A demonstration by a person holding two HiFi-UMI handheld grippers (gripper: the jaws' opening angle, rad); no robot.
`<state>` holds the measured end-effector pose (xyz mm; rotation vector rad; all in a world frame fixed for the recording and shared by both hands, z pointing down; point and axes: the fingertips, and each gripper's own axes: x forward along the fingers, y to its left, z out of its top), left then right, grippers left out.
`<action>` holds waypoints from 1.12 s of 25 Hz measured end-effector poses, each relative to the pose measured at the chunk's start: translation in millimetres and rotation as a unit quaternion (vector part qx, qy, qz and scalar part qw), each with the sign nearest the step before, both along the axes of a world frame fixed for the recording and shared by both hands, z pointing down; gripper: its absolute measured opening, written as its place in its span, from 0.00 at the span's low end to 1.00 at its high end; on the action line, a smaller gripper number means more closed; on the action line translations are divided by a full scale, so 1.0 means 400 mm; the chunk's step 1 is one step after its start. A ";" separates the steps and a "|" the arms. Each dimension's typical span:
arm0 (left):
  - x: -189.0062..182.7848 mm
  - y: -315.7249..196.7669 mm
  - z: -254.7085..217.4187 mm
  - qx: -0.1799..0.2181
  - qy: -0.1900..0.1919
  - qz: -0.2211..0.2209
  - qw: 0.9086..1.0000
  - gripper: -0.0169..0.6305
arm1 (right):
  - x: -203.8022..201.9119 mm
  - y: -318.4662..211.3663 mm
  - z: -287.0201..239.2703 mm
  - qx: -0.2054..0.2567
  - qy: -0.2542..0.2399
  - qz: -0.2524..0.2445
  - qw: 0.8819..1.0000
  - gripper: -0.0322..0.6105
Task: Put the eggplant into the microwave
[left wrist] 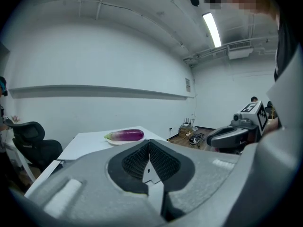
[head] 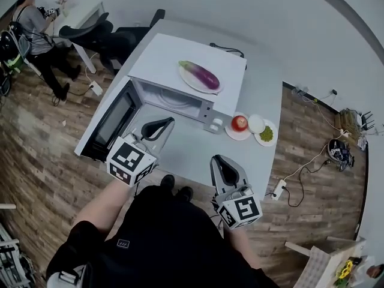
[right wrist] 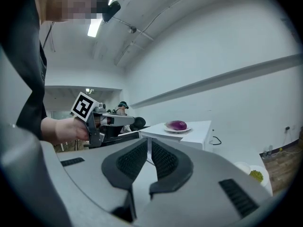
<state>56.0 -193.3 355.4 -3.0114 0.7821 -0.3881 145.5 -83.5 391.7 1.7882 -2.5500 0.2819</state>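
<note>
Head view overhead, gripper views low, level, sharing the eggplant [head: 200, 75]

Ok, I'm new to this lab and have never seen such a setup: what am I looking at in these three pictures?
There is no robot here: a person holds a handheld gripper in each hand. The head view comes from a camera on their head, looking down. The other two cameras ride on the left gripper and right gripper and look along the jaws. On the table stands a microwave, its door open, with an eggplant on a plate on top. Beside it are small dishes; one holds a red fruit, another something green. Both grippers are shut and hold nothing.
</note>
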 end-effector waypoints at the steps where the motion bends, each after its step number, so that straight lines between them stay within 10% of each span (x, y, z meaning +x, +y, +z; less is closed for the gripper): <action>1: 0.008 -0.012 0.005 0.003 -0.008 0.003 1.000 0.04 | 0.001 -0.008 -0.002 0.000 -0.001 0.000 1.000 0.09; 28: 0.174 -0.298 0.144 0.118 -0.224 0.068 0.965 0.16 | 0.060 -0.134 0.081 -0.048 -0.035 0.045 0.997 0.09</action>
